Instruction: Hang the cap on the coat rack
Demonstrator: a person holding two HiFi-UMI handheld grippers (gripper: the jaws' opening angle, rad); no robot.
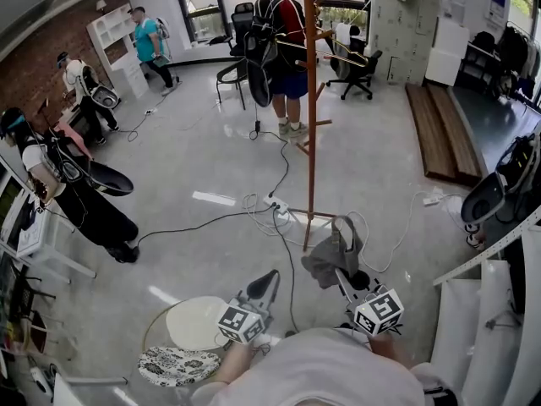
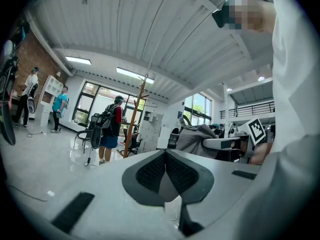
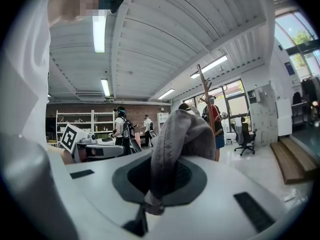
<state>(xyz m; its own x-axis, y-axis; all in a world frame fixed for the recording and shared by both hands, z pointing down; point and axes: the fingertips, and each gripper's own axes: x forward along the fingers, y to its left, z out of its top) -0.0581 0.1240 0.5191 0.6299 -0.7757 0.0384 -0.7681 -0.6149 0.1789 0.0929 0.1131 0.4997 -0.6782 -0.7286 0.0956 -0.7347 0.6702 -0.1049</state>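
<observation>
right gripper (image 3: 159,176): clamped on grey cap (image 3: 182,134) (crumpled) | left gripper (image 2: 166,169): closed; empty

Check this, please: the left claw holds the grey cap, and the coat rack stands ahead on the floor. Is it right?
No. The right claw holds the grey cap, as the right gripper view shows. The coat rack stands ahead on the floor.
</observation>
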